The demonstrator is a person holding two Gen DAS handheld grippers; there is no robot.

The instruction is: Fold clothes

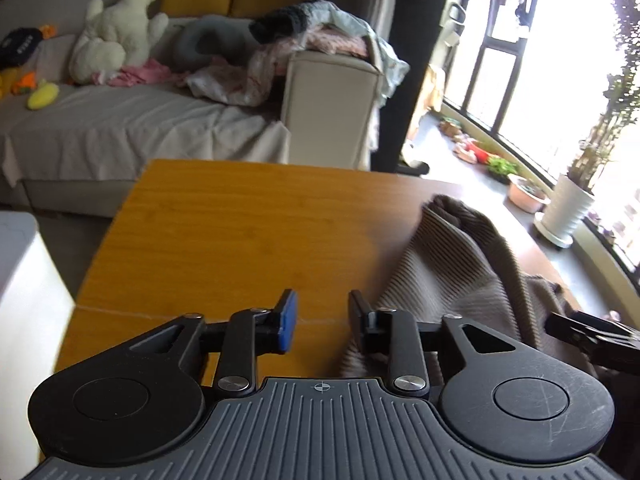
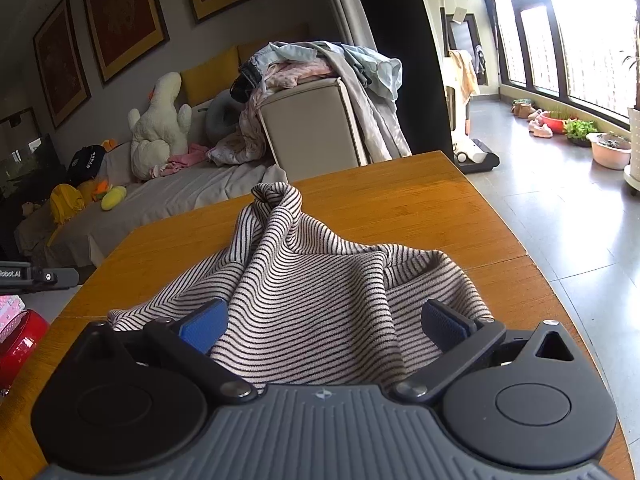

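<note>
A brown-and-cream striped knit garment [image 2: 320, 280] lies crumpled on the wooden table [image 2: 400, 200], one fold standing up in a peak. My right gripper [image 2: 324, 324] sits low over its near edge, open, with the cloth bunched between its wide-set blue pads [image 2: 204, 322]. In the left wrist view the garment [image 1: 448, 264] lies to the right. My left gripper [image 1: 322, 320] hovers over bare table [image 1: 224, 232] beside it, open, with nothing between its fingers; its right finger is close to the cloth's edge. The right gripper [image 1: 592, 332] shows at the far right.
Beyond the table's far edge stand a grey sofa [image 1: 120, 128] with a white plush toy [image 1: 116, 40] and a heap of clothes [image 2: 320, 64] on its armrest. A white box [image 1: 24, 280] and a red object [image 2: 20, 340] sit at the table's left. Plant pots [image 1: 564, 208] line the window.
</note>
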